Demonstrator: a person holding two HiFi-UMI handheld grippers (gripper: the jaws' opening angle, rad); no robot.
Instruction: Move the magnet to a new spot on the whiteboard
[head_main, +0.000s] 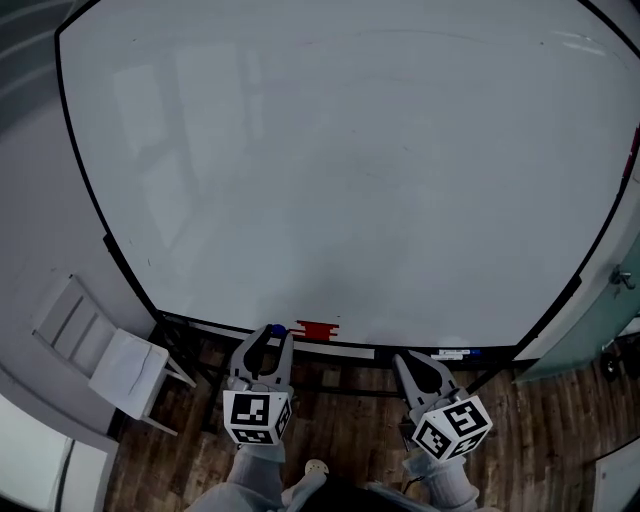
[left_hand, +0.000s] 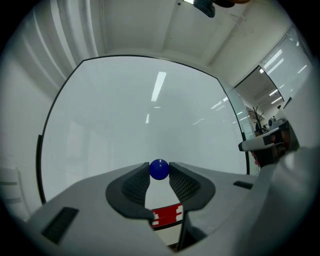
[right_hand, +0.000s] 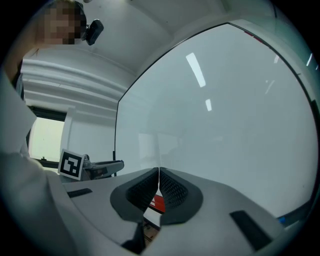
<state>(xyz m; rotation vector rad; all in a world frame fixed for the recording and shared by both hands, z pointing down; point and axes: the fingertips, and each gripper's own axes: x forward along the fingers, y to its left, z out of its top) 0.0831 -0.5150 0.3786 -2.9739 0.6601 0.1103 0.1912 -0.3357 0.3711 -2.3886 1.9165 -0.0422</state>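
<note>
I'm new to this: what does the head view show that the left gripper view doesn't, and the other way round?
Only the head view: a white chair and the wooden floor. Only the left gripper view: the ceiling, and how the left gripper's jaws press on the sides of the blue magnet. Both: the whiteboard, the magnet and a red block at the board's bottom edge.

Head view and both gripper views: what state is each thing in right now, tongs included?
left tongs: shut on the blue magnet.
blue magnet: pinched at the tong tips.
right tongs: shut, empty.
whiteboard: upright, nearly blank.
red block: lying at the whiteboard's bottom edge.
</note>
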